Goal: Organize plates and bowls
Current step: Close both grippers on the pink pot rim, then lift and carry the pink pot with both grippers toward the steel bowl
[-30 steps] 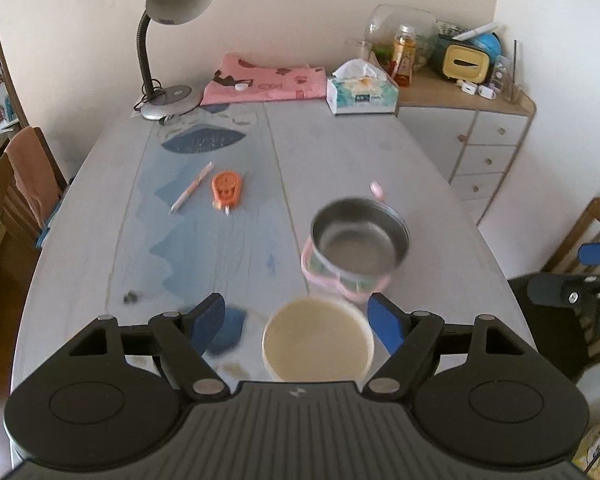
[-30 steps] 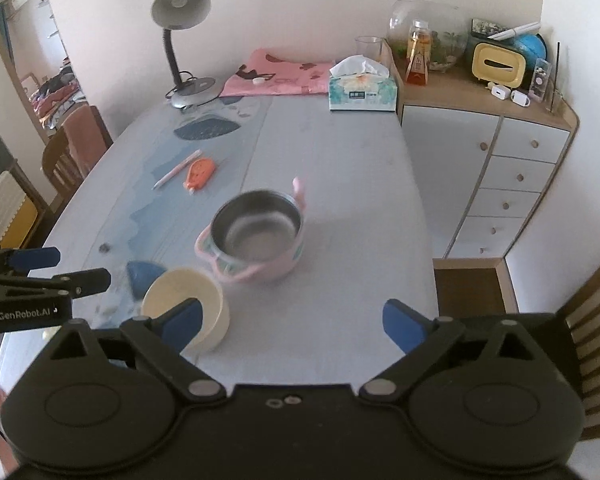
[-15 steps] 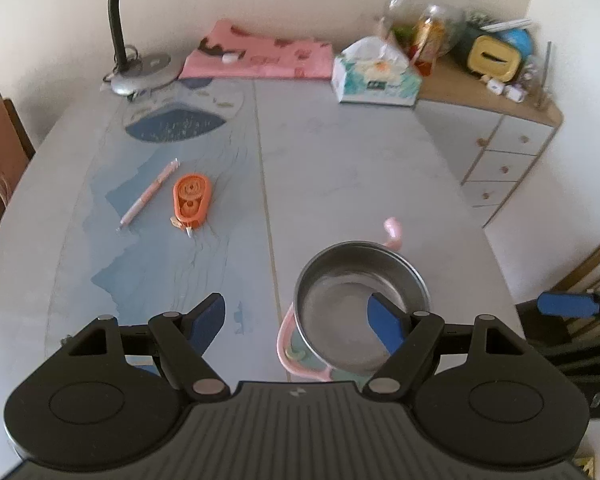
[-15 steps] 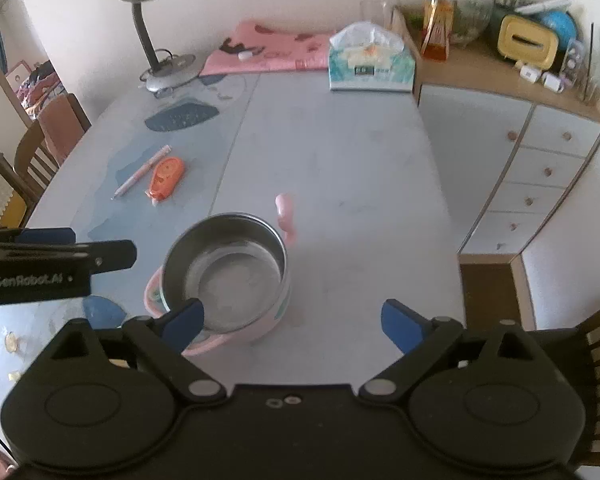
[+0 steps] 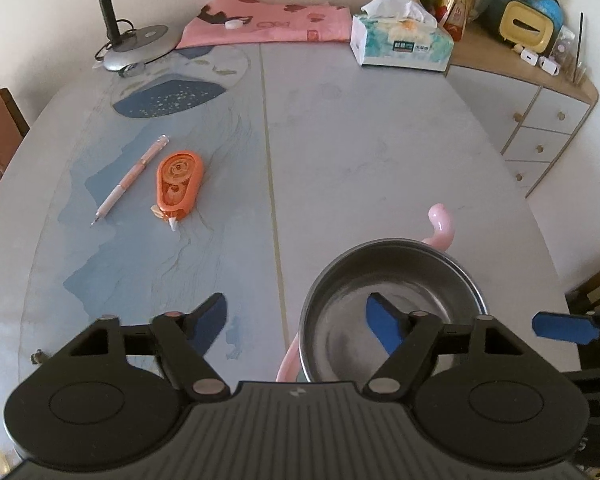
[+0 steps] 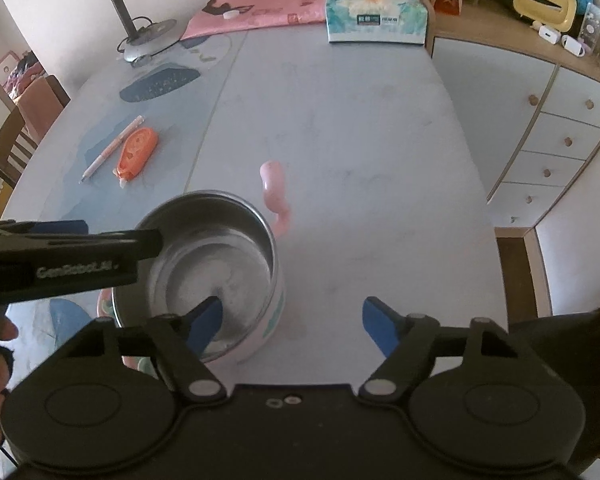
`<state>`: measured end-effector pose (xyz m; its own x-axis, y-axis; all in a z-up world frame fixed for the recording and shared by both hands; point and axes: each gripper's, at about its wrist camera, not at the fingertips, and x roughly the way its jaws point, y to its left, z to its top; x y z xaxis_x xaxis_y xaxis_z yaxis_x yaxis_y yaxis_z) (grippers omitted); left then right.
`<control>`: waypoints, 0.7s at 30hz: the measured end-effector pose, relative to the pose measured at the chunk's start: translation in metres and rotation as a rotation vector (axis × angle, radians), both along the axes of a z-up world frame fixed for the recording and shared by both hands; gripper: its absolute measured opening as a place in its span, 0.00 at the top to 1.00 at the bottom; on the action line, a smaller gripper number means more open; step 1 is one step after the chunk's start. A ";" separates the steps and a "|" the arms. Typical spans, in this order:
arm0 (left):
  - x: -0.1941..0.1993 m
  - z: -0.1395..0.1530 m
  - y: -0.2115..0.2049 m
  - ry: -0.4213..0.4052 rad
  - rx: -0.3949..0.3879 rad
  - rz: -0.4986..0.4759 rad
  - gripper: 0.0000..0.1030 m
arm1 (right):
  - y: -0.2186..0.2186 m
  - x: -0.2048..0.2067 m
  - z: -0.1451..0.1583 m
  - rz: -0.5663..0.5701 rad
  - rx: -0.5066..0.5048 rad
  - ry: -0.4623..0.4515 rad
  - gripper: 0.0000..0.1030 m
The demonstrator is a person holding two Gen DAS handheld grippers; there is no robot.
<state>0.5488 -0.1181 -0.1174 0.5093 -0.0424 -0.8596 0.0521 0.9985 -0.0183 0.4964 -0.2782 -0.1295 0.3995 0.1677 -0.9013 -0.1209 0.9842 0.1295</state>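
Both sets of jaws are closing, unclenched, astride opposite walls of the steel bowl (image 5: pixel 392 304) at lower centre; left gripper (image 5: pixel 296 320), right gripper (image 6: pixel 292 320). Uneven pinches could tip it on the surface (image 5: pixel 360 152)

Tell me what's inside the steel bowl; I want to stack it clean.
The steel bowl looks empty, with only bare, shiny metal showing. The right tool's finger hides part of the bottom.
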 end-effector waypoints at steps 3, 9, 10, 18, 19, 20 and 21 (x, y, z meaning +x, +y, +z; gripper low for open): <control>0.004 -0.005 -0.001 0.018 -0.012 0.002 0.45 | 0.000 0.002 -0.005 0.004 0.018 0.019 0.38; 0.009 -0.011 0.000 0.033 -0.026 0.009 0.69 | 0.001 0.002 -0.005 0.009 0.033 0.024 0.59; 0.010 -0.012 0.000 0.032 -0.026 0.009 0.70 | 0.001 0.002 -0.004 0.006 0.038 0.026 0.61; 0.011 -0.016 -0.005 0.050 -0.018 -0.002 0.89 | 0.012 0.001 -0.001 0.021 0.032 0.033 0.81; 0.010 -0.016 -0.005 0.050 -0.016 -0.001 0.92 | 0.013 0.001 -0.001 0.022 0.029 0.031 0.84; 0.010 -0.016 -0.004 0.052 -0.017 0.000 0.92 | 0.015 0.001 -0.001 0.021 0.025 0.029 0.87; 0.009 -0.015 -0.004 0.055 -0.018 0.001 0.92 | 0.016 0.000 0.000 0.017 0.015 0.027 0.87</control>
